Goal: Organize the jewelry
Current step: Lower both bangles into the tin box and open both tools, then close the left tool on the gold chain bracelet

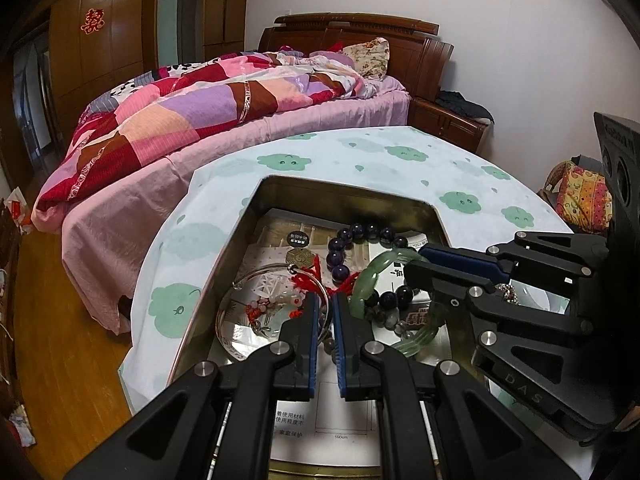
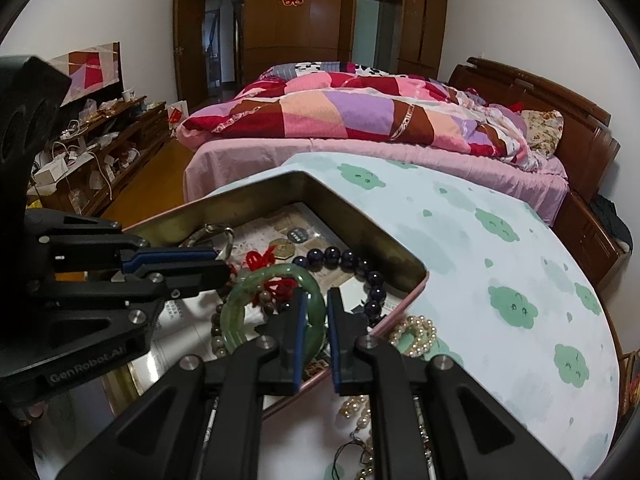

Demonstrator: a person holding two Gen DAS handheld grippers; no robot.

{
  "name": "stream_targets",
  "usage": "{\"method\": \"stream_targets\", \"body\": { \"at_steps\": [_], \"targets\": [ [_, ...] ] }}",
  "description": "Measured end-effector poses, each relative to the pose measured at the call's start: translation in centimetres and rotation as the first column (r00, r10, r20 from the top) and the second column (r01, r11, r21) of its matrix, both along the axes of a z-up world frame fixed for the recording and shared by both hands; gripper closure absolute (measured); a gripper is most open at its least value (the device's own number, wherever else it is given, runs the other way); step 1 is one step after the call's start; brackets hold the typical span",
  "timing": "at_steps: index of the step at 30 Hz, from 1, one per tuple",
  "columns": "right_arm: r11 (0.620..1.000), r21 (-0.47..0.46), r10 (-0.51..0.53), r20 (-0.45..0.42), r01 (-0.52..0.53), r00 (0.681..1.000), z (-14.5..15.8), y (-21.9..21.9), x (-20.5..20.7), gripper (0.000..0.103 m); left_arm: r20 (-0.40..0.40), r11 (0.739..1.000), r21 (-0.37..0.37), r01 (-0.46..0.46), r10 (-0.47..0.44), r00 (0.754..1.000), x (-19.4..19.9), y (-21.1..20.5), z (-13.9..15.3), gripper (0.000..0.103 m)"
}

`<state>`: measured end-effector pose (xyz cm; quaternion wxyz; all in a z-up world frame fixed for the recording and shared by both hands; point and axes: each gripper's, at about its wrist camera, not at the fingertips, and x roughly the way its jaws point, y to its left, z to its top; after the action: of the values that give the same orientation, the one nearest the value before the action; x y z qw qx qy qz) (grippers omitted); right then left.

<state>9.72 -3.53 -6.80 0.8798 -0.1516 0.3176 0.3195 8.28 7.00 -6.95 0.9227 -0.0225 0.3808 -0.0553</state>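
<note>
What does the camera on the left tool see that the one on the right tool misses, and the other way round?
Only the left wrist view shows the whole silver bangle lying in the tin, and a patterned bag beyond the table. Only the right wrist view shows the pearl strands on the tablecloth outside the tin, and a cluttered wooden shelf by the wall. Both show the metal tin, the green jade bangle, the dark bead bracelet, the cloud-print tablecloth and the bed.

Jewelry crowds the tin (image 1: 224,248); tablecloth (image 1: 400,164) beyond seems clear.
</note>
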Motion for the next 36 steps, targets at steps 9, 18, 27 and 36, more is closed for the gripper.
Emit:
{"method": "stream_targets", "body": {
  "at_steps": [9,18,27,36],
  "targets": [
    [0.998,0.049,-0.049,0.003,0.049,0.999,0.6,-1.4,-0.2,0.05,0.092,0.996,0.011,-0.089,0.087,0.992,-1.9,0.8,2.1,0.035],
    [0.987,0.092,-0.135,0.016,0.133,0.991,1.4,-7.3,-1.7,0.031,0.073,0.996,0.031,-0.086,0.084,0.994,-3.3,-1.9,1.7,0.035],
    [0.929,0.095,-0.355,-0.039,0.357,0.934,0.3,-16.1,-1.7,0.025,0.052,0.997,0.072,-0.019,0.015,0.999,-3.9,-6.0,1.0,0.035],
    [0.909,0.106,-0.396,-0.079,0.403,0.915,-0.1,-17.8,-1.3,0.021,0.072,0.991,0.09,0.102,-0.109,0.991,-3.7,-11.1,1.8,0.035]
  ]
}}
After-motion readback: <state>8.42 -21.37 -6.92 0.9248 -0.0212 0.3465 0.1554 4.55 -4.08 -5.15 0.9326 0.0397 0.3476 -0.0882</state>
